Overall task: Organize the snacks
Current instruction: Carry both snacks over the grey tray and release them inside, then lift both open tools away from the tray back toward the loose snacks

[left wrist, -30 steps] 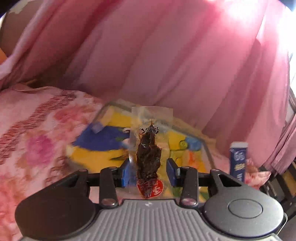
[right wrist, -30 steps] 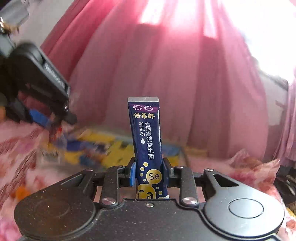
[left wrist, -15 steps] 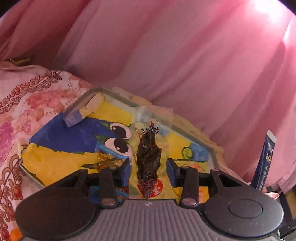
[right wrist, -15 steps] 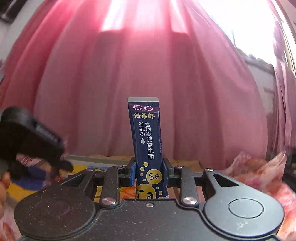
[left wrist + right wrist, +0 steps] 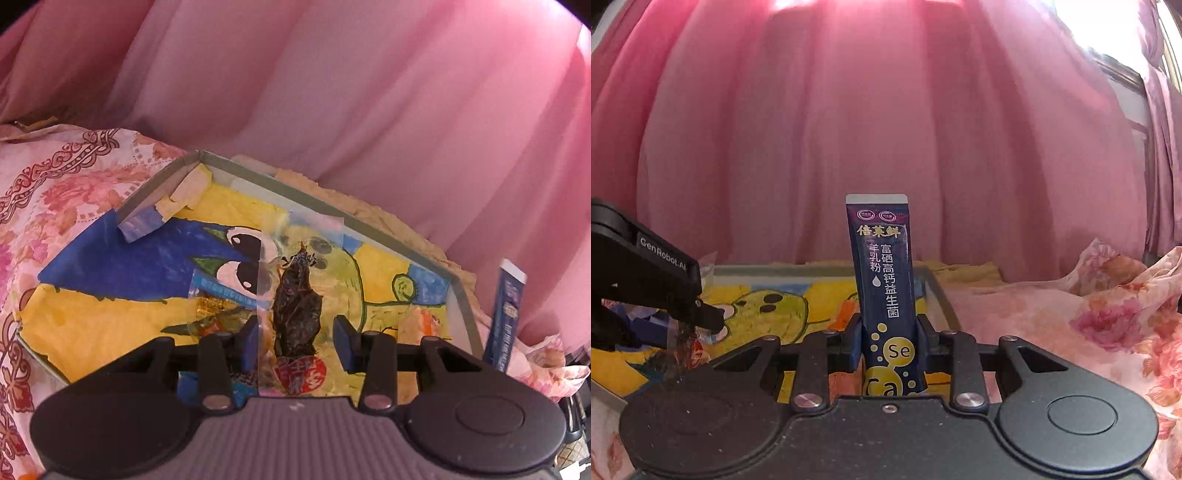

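We hold a clear packet (image 5: 295, 314) of dark dried snack in the left gripper (image 5: 297, 338); its jaws stand apart with a gap at the right pad, so we cannot tell whether it is still gripped. It hangs over the tray (image 5: 461, 295), just above another packet (image 5: 218, 306) lying inside. To place it well, we judge we should lower it flat beside that one, then part the jaws fully. The right gripper (image 5: 890, 345) is clamped on an upright blue sachet (image 5: 882, 280) at the tray's right edge, waiting its turn. The tray, lined with a painted picture, sits on a floral bedspread (image 5: 1071, 325) before pink curtains (image 5: 886, 110).
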A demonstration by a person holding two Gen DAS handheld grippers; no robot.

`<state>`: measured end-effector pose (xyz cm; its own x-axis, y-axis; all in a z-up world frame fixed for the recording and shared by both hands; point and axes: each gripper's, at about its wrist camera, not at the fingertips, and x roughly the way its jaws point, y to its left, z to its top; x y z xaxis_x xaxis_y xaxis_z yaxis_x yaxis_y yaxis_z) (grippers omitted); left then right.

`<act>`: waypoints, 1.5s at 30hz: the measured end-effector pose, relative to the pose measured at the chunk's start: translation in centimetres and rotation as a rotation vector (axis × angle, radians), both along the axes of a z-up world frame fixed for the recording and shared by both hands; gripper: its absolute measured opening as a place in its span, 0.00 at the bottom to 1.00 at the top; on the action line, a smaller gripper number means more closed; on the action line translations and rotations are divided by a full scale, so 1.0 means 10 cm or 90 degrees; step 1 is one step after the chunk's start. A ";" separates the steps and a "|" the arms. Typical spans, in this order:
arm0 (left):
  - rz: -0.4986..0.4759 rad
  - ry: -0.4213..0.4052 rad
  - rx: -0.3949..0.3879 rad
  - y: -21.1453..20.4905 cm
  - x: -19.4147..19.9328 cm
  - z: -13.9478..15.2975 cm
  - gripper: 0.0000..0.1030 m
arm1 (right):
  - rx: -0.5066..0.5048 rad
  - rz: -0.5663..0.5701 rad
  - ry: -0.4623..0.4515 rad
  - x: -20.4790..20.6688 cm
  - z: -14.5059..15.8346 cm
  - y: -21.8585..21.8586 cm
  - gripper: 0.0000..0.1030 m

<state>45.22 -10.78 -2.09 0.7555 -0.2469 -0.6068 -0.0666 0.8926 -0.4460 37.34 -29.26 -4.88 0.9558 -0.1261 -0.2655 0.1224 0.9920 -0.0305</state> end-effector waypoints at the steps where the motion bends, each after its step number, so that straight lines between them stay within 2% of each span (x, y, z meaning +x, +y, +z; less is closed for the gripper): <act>1: 0.000 0.000 0.004 -0.01 0.00 0.00 0.45 | -0.004 0.001 0.003 0.01 -0.01 0.01 0.33; 2: 0.002 0.003 0.010 -0.01 0.00 0.01 0.47 | -0.007 0.000 0.003 0.02 -0.02 0.01 0.35; 4: 0.004 0.004 0.017 -0.01 0.00 0.02 0.59 | -0.007 0.003 0.005 0.03 -0.03 0.02 0.44; 6: 0.004 0.003 0.019 -0.02 -0.02 0.04 0.64 | -0.009 0.008 0.008 0.03 -0.04 0.03 0.56; 11: 0.003 -0.015 0.031 0.02 -0.14 0.16 0.79 | -0.011 0.006 -0.001 -0.04 0.03 0.02 0.66; 19: 0.006 -0.086 0.050 0.20 -0.52 0.54 0.97 | 0.008 -0.005 -0.049 -0.39 0.41 0.00 0.85; 21: 0.008 -0.099 0.054 0.24 -0.65 0.62 0.98 | 0.012 -0.007 -0.063 -0.54 0.53 0.00 0.91; 27: 0.013 -0.133 0.070 0.35 -1.12 0.82 0.99 | 0.002 0.013 -0.094 -1.00 0.79 0.03 0.99; 37: 0.008 -0.171 0.115 0.44 -1.90 0.89 0.99 | 0.004 0.033 -0.099 -1.81 0.95 0.12 0.99; 45: -0.005 -0.184 0.154 0.50 -2.37 0.83 1.00 | 0.027 0.041 -0.061 -2.28 0.85 0.14 0.99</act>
<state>21.52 -5.74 6.21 0.9027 -0.1296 -0.4104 0.0392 0.9744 -0.2215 14.55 -27.90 3.64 0.9829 -0.0539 -0.1760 0.0584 0.9981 0.0206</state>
